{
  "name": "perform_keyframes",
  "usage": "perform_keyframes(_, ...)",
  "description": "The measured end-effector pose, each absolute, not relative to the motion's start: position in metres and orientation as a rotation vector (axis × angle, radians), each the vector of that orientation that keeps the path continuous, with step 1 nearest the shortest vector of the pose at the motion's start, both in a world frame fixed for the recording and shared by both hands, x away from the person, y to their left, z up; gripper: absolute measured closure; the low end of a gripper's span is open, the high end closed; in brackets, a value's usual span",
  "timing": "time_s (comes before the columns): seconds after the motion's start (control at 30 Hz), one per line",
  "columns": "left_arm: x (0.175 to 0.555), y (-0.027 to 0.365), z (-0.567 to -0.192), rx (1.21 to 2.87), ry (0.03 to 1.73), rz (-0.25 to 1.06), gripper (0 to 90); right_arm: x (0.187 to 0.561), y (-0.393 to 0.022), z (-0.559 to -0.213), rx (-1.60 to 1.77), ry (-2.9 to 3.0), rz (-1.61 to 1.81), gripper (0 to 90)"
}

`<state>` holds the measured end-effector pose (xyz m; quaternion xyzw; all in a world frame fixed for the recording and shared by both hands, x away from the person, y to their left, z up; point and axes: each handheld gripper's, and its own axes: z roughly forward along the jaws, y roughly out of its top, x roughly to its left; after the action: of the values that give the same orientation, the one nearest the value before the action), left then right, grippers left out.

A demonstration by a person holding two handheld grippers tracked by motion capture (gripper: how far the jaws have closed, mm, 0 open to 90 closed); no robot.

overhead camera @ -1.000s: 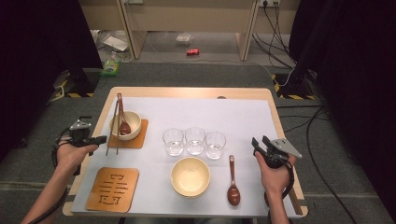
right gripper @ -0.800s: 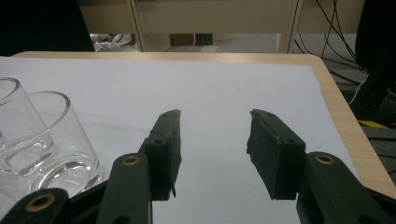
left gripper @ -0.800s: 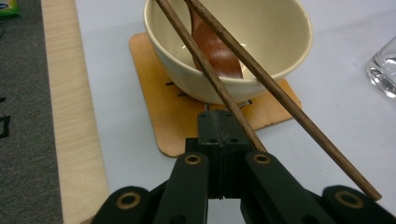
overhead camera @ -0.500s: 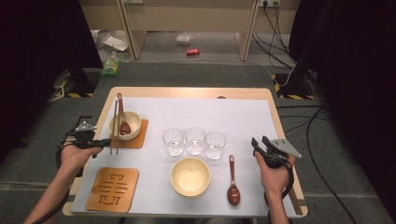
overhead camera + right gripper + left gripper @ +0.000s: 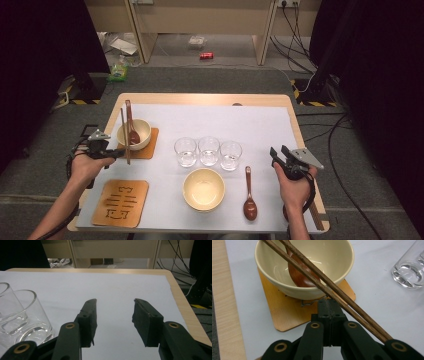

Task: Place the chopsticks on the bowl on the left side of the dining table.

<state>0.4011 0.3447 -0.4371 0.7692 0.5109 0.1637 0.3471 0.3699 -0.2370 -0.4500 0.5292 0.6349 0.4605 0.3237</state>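
Lying across the cream bowl (image 5: 304, 267) and over the left gripper (image 5: 329, 305), the chopsticks (image 5: 324, 283) pass beside its closed, empty fingers (image 5: 323, 312); right gripper (image 5: 113, 317) gapes empty.

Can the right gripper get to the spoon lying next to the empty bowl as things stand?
Probably yes. The right gripper is open and holds nothing, and the spoon lies alone on the white mat just to its left, between it and the empty bowl, with nothing between them.
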Motion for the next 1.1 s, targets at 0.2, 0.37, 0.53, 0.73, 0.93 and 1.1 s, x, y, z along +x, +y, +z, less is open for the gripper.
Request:
perform_keyframes(0.2,0.399,0.335,-0.436,2.009,1.301,0.409,89.2,0.370,-0.236,-0.451,1.386,1.672,1.207,54.0)
perform_keyframes(0.37,0.396,0.324,-0.434,2.029,1.270,0.408,89.1,0.370,-0.236,-0.450,1.384,1.669,1.211,54.1)
perform_keyframes(0.53,0.398,0.313,-0.434,2.050,1.241,0.407,89.1,0.370,-0.236,-0.450,1.385,1.667,1.212,54.1)
perform_keyframes(0.73,0.403,0.300,-0.434,2.070,1.223,0.410,89.1,0.370,-0.238,-0.450,1.389,1.667,1.208,54.1)
perform_keyframes(0.93,0.409,0.287,-0.434,2.076,1.217,0.409,89.1,0.370,-0.237,-0.449,1.389,1.667,1.208,54.2)
perform_keyframes(1.1,0.415,0.278,-0.435,2.072,1.219,0.411,89.3,0.369,-0.238,-0.449,1.387,1.661,1.214,54.2)
